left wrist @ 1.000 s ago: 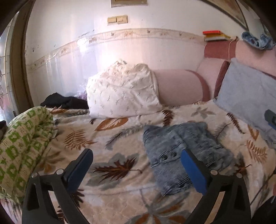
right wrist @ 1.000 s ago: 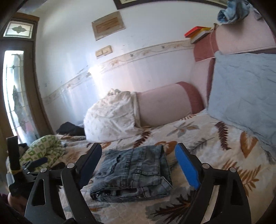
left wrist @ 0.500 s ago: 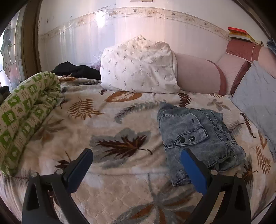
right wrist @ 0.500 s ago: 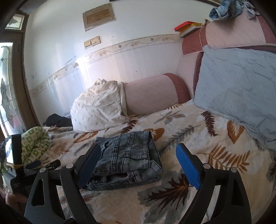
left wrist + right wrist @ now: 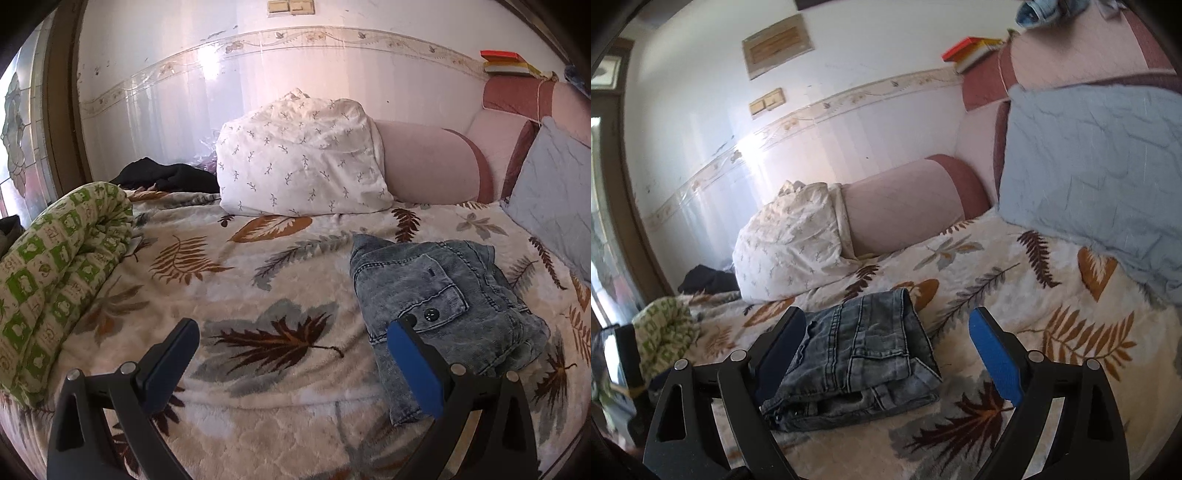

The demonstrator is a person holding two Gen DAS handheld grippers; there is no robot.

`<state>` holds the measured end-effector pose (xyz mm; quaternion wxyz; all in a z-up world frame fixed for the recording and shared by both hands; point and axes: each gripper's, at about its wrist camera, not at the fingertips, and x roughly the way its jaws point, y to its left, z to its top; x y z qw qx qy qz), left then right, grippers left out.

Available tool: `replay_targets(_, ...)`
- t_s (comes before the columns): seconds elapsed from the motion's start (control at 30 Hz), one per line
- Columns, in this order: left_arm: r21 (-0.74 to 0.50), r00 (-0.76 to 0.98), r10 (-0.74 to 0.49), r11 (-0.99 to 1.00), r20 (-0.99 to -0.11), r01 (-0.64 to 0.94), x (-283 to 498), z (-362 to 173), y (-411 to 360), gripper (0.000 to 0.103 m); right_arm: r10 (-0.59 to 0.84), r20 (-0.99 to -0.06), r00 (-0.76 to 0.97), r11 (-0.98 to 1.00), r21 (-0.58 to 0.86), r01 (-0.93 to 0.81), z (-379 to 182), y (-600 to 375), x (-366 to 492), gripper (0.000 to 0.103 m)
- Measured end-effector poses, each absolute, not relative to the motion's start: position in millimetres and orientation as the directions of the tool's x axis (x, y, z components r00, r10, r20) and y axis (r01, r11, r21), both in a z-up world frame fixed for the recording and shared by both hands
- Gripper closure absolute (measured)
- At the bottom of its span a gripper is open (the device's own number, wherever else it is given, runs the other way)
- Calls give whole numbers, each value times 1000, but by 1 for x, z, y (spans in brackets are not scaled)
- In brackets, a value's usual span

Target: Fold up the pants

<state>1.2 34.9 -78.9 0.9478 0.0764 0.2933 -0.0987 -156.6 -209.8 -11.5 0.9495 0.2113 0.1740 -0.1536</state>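
While both tools hang spread and empty, the pants [image 5: 857, 358] lie folded between the right tool [image 5: 886, 354] fingers, on the bed [image 5: 258, 258]. We judge folding done; with the left tool [image 5: 291, 363] beside the bundle, we lift both straight away, snagging nothing.

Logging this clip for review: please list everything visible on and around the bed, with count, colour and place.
Pants: one, grey-blue denim, folded on the blanket.
Blanket: one, cream with leaf print, covering the bed.
Pillow: one, white with sprigs, against the wall.
Bolster: one, pink, beside the pillow.
Cushion: one, pale blue, at the headboard.
Quilt: one, green and white, rolled at the bed's edge.
Dark garment: one, black, behind the quilt.
Books: small stack, red on top, on the headboard.
Left gripper: open, empty.
Right gripper: open, empty.
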Motion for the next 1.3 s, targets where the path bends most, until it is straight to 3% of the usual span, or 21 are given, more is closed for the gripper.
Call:
replay_targets(0.3, 71, 769, -174, 959, -615, 274, 16, -90, 32, 0, -187, -505, 843, 846, 353, 399, -28, -237, -104, 12)
replay_targets(0.57, 30, 714, -243, 937, -656, 347, 18, -103, 23, 0, -23, -621, 783, 740, 516, 431, -58, -278, -79, 12)
replay_targets(0.77, 29, 701, -260, 928, -664, 372, 16, -106, 20, 0, 81, -633, 770, 582, 658, 479, -80, -301, -89, 12)
replay_targets(0.9, -54, 662, -320, 920, -678, 389, 17, -105, 25, 0, 133, -621, 773, 534, 702, 472, -87, -301, -91, 12)
replay_targets(1.3, -87, 639, -311, 930, -703, 357, 22, -113, 28, 0, 145, -628, 764, 534, 700, 474, -94, -301, -91, 12)
